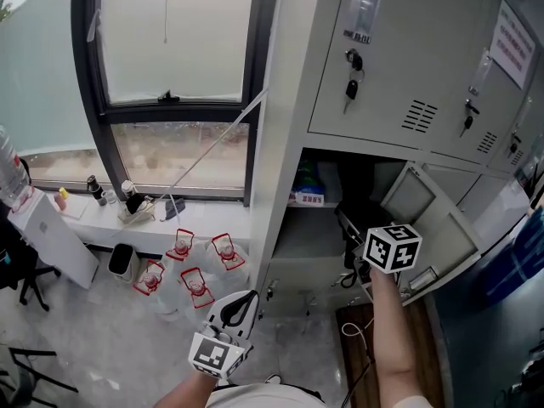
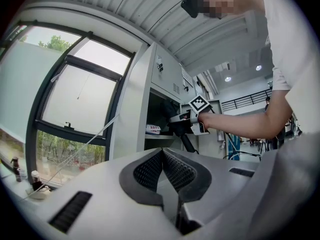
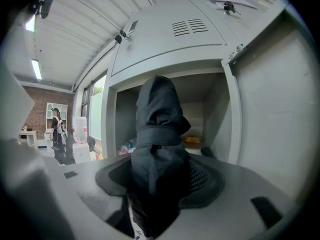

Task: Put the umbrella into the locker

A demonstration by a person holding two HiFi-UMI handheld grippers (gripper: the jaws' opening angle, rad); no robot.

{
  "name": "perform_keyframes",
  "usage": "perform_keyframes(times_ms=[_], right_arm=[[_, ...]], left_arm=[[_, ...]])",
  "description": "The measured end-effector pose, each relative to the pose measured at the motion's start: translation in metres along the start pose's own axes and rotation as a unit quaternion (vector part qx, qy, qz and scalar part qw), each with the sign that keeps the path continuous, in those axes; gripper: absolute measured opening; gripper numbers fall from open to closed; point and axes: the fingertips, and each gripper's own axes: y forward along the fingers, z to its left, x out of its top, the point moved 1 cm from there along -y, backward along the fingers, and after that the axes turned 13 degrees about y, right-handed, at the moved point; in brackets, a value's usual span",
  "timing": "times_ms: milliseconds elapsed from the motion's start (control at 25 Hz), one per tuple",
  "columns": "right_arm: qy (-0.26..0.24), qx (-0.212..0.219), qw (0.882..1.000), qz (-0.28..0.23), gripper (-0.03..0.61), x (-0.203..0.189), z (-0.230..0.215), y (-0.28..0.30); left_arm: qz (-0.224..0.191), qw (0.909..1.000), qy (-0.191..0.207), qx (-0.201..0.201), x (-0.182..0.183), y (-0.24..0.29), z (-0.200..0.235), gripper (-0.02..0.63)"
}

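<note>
Our right gripper [image 3: 160, 181] has its jaws clamped on the folded black umbrella [image 3: 157, 129], which is aimed at the mouth of the locker's [image 3: 220, 119] open compartment. Our left gripper [image 2: 161, 155] hangs well apart from it, with its jaws pressed together on nothing. We judge insertion is in hand: next, reach deeper, clear the packets [image 1: 308, 195] on the shelf, then release. In the head view the compartment's dark swallows the umbrella's tip, so we cannot tell its depth.

I'm in what looks like an office locker corner: grey metal lockers [image 1: 399, 66] with keys [image 1: 352, 87] hanging in them stand beside a tall window [image 1: 170, 41]. Water-cooler bottles [image 1: 195, 283] cluster on the floor [image 1: 102, 347] beneath the sill [image 1: 102, 223].
</note>
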Motion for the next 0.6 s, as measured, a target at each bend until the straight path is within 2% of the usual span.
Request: perform_keyframes(times_ms=[120,600], right_arm=[[-0.011,-0.006,1.000,0.007,0.258,0.003,-0.002,0.009],[-0.045,-0.015,0.998,0.043,0.258,0.023,-0.002,0.056]], left_arm=[[-0.006,0.9999,-0.013,0.003,0.003,-0.002,0.003,0.023],[-0.003,0.9998,-0.020,0.006,0.004,-0.007,0.005,0.023]])
